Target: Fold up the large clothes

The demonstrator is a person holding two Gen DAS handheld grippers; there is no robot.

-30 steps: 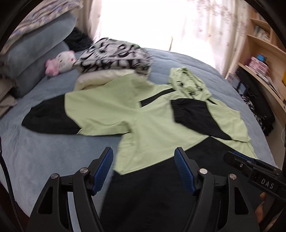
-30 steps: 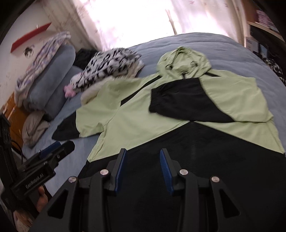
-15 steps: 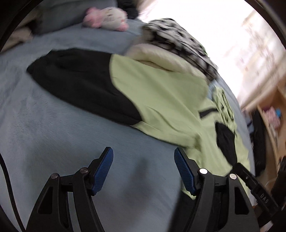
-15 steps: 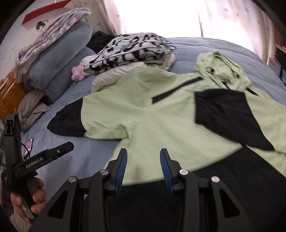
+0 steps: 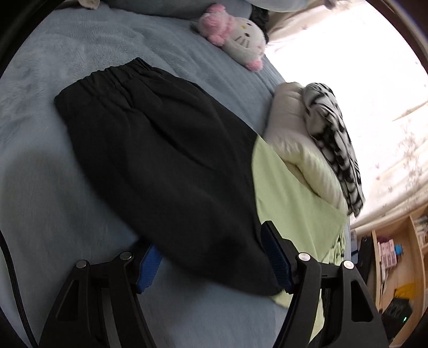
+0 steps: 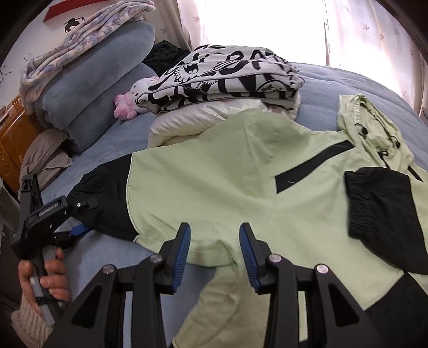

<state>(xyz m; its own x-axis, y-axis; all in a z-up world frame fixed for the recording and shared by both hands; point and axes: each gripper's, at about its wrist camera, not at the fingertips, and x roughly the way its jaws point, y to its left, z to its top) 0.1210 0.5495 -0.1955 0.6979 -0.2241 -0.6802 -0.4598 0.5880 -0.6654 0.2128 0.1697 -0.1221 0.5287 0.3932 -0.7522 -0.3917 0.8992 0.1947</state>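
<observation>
The jacket (image 6: 227, 187), pale green with black sleeves and a black lower part, lies spread flat on the blue bed (image 6: 107, 144), filling the middle and right of the right wrist view.

Nearest in that view, the right gripper (image 6: 214, 241) hangs over the green fold below the sleeve seam; its 2 blue-padded fingers (image 6: 182, 251) stand apart with a narrow gap, and whether they touch the cloth cannot be told.

At lower left, a hand (image 6: 45, 278) with a knit cuff holds the handle of the left gripper (image 6: 77, 230), which reaches the black sleeve (image 6: 104, 203) at the frame's left.

In the left wrist view the left gripper (image 5: 211, 257) sits at the bottom with its fingers (image 5: 275, 257) wide apart. The near edge of the black sleeve (image 5: 160, 166) lies between them, over the left pad, and neither pad presses it. The sleeve runs toward the upper left, ending in a gathered cuff (image 5: 117, 73).

On the right of the right wrist view, the other black sleeve (image 6: 385, 222) is folded across the jacket's chest, and the hood (image 6: 371, 128) lies beyond it.

Farther back, a cream padded garment (image 6: 214, 117) touches the jacket's shoulder, with a black-and-white patterned garment (image 6: 222, 77) folded on top. A pink-and-white plush toy (image 6: 128, 101) lies just left of them, beside stacked blue pillows (image 6: 101, 69) topped by a floral blanket (image 6: 85, 34). Bright curtains (image 6: 267, 24) close the top of the frame.
</observation>
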